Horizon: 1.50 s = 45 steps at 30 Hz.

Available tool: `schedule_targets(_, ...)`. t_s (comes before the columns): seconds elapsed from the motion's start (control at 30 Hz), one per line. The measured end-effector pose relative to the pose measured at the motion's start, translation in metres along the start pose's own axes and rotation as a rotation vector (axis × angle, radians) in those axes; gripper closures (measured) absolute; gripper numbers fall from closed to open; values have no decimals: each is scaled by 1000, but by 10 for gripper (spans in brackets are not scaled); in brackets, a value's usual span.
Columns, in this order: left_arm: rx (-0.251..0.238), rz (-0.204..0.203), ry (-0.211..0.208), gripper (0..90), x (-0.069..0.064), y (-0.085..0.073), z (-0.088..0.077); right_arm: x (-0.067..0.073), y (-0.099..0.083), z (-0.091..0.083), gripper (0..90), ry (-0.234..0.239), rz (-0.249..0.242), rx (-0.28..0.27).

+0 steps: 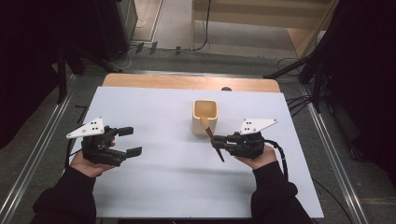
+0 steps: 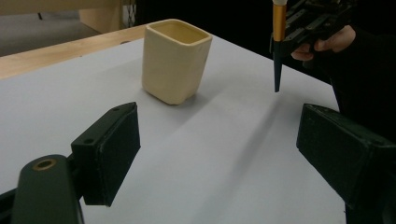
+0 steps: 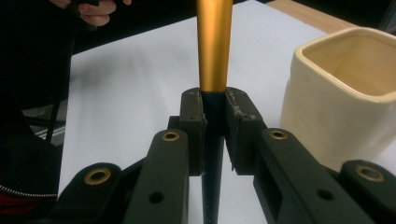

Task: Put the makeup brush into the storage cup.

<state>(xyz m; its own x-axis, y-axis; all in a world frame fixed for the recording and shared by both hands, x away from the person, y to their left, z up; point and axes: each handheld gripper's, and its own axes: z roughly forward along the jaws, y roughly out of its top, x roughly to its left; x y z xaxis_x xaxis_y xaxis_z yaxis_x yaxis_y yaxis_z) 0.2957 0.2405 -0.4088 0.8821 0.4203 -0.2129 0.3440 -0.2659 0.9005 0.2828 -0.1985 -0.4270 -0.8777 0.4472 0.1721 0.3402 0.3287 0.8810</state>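
Note:
A cream square cup (image 1: 205, 116) stands upright on the white table sheet (image 1: 154, 177), right of centre; its inside looks empty. My right gripper (image 1: 218, 142) is just in front of the cup and to its right, shut on a brush (image 1: 208, 130). The brush has a gold-orange ferrule (image 3: 215, 42) and a dark pointed handle (image 2: 277, 70) that hangs above the sheet. Its pale upper end reaches the cup's front wall in the high view. My left gripper (image 1: 131, 141) hovers at the left of the sheet, open, with nothing between its pads (image 2: 116, 140). The cup (image 2: 175, 60) is ahead of it.
A bare wooden strip (image 1: 187, 82) runs along the table's far edge. Metal rails (image 1: 327, 140) flank the table on both sides. Cables (image 1: 299, 100) trail over the floor at the back right, and a wooden unit (image 1: 261, 18) stands beyond.

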Motion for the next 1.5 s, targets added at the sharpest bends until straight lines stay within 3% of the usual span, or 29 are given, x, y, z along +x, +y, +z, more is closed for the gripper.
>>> schedule_targets(0.53,14,56,-85,140,-17,27,29,6,4,7,795,23,-14,-15)
schedule_targets(1.5,16,90,-188,145,-38,39,77,20,13,40,795,92,-39,-27)
